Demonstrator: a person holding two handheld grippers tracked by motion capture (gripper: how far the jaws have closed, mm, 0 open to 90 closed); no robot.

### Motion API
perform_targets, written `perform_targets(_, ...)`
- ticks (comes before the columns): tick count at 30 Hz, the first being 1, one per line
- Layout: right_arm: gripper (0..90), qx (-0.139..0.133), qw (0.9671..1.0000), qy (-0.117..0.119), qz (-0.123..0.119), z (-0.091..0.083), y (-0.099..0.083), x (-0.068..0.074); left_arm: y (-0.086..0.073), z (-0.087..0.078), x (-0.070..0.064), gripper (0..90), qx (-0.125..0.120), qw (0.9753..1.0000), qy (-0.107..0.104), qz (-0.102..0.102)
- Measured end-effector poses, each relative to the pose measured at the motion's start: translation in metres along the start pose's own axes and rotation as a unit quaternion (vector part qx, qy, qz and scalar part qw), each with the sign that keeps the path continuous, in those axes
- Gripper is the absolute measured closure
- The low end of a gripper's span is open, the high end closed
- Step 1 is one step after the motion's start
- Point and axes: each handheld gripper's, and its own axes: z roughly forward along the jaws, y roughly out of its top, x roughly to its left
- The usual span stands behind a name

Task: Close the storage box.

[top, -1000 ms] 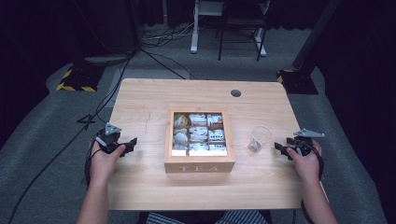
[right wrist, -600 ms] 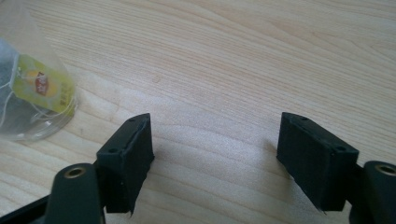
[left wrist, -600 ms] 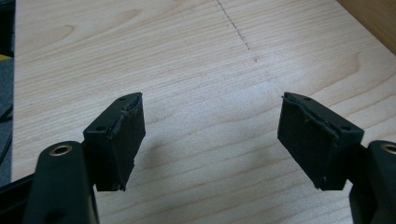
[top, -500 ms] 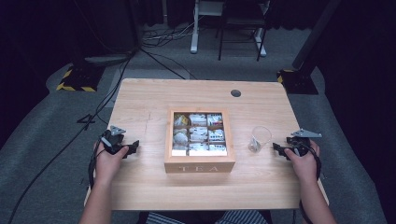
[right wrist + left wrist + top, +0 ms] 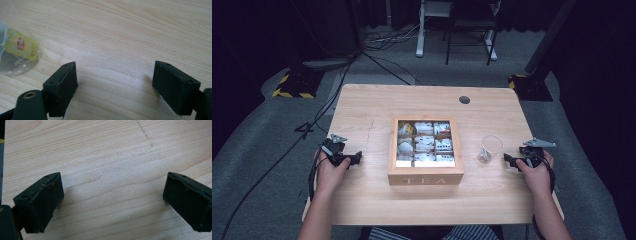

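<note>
**Desk:** What does the frame show?

**Caption writer:** A person at a pale wooden table rests two black two-jaw grippers on its surface, well apart. The left gripper has its jaws spread wide over bare wood, gripping nothing. The right gripper is likewise wide and empty.

**Desk:** And between them?

**Caption writer:** A square open wooden box lettered "TEA" sits at mid-table, its nine compartments stocked with paper tea packets. A clear drinking glass stands between the box and the right gripper; the right gripper view shows a tea bag with a yellow tag inside it.

**Desk:** The count?

**Caption writer:** Two grippers, one box, nine compartments, one glass, one tea bag visible in it. Packets per compartment cannot be counted.

**Desk:** Risks?

**Caption writer:** The glass looks light and stands near the right gripper; a careless sweep towards the box would likely tip it. Thin packets may also slip from wide, blunt jaws.
</note>
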Motion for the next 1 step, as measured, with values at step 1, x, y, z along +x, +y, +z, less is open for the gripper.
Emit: perform_targets(1,20.2,0.0,1.0,0.0,0.0,0.0,0.0,0.0,-0.0001,-0.0001,-0.0001,3.5,0.0,1.0,0.0,0.0)
